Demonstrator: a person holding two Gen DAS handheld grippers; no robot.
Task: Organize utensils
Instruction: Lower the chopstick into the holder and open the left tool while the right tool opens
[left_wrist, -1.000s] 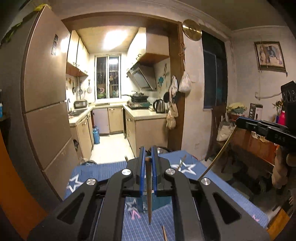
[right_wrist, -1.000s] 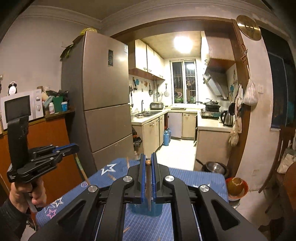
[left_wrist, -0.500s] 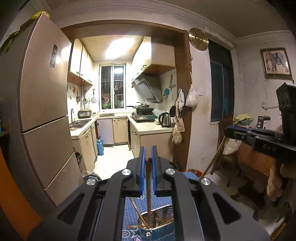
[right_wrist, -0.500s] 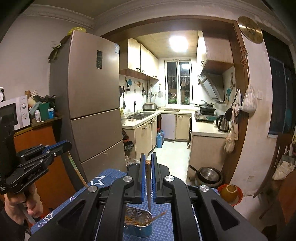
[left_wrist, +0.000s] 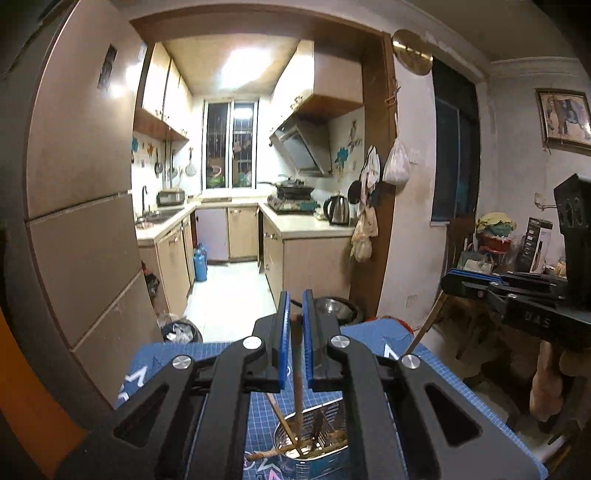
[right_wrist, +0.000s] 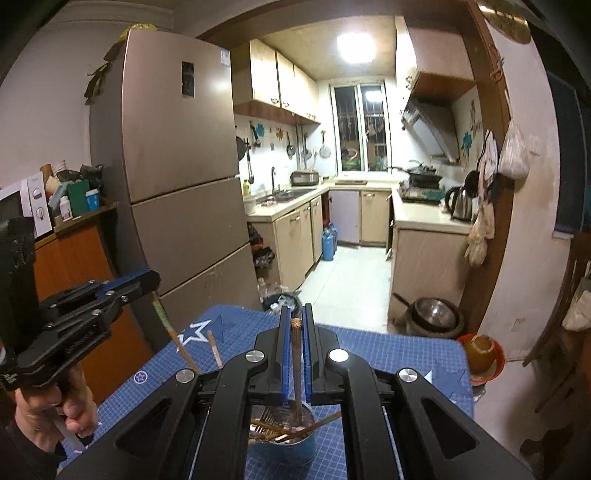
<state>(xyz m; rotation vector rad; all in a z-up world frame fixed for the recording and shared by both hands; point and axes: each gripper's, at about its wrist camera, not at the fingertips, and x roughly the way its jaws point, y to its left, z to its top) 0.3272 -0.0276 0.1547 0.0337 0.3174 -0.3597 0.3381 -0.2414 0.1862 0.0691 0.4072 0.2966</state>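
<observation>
A metal utensil holder (left_wrist: 314, 448) with a blue base stands on the blue star-patterned mat, with several chopsticks and utensils in it; it also shows in the right wrist view (right_wrist: 284, 439). My left gripper (left_wrist: 295, 325) has its jaws slightly apart around a brown chopstick (left_wrist: 297, 373) whose tip reaches into the holder. My right gripper (right_wrist: 295, 332) stands likewise around a chopstick (right_wrist: 296, 369) over the holder. Each gripper appears at the edge of the other's view: the right one (left_wrist: 480, 286), the left one (right_wrist: 122, 284).
The blue mat (right_wrist: 388, 354) covers a small table. A loose chopstick (right_wrist: 215, 354) lies on its left part. A fridge (right_wrist: 177, 184) stands left, a kitchen behind. A metal pot (right_wrist: 432, 315) and an orange bowl (right_wrist: 480, 354) sit past the table's far edge.
Both grippers have lifted and tilted back so the holder came into view below them. The jaws of both have opened slightly around the chopsticks, which now hang into the holder.
</observation>
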